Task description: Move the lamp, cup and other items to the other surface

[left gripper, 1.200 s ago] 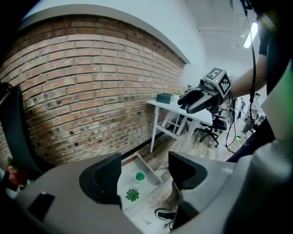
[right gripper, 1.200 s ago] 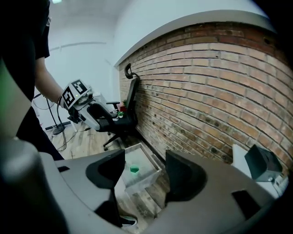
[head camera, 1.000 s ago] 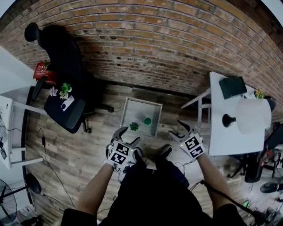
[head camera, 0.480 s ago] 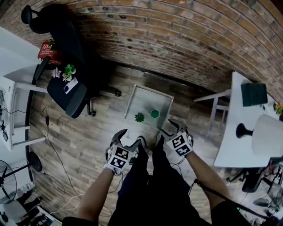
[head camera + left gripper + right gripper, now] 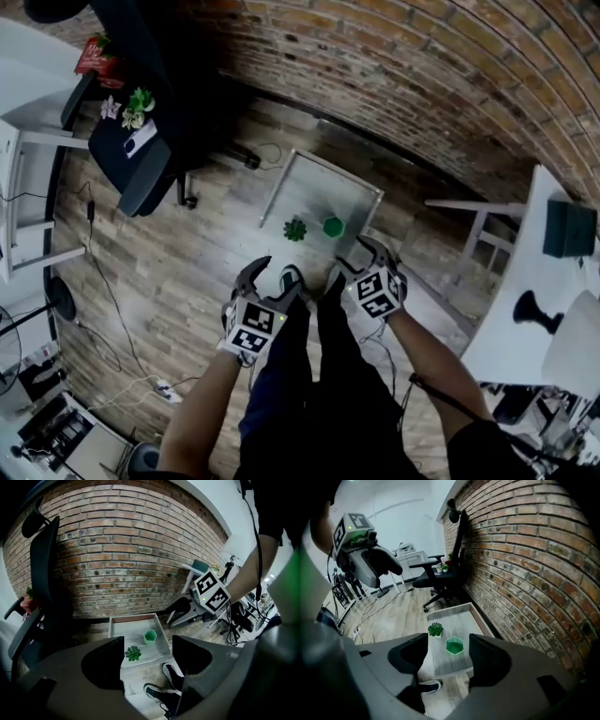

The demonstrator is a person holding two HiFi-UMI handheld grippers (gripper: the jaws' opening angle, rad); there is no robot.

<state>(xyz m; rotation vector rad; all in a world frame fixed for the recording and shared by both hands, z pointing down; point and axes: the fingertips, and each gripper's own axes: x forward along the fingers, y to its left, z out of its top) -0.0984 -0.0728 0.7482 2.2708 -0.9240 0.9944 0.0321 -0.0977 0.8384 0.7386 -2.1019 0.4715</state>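
Green cup (image 5: 334, 226): hexagonal, upright, mouth open upward, on low counter (image 5: 323, 192) with pale wood-grain top and raised rim.

Succulent (image 5: 295, 230): small green rosette in white pot, upright, on same low counter. Just beside cup, not touching.

Lamp (image 5: 528, 309): black round base and stem, white shade, on white counter (image 5: 534, 253) at right, well apart from cup. Shade partly cut by frame edge. Tilt hard to tell from above.

Dark green box (image 5: 569, 228): flat, on same white counter, near lamp but apart from it.
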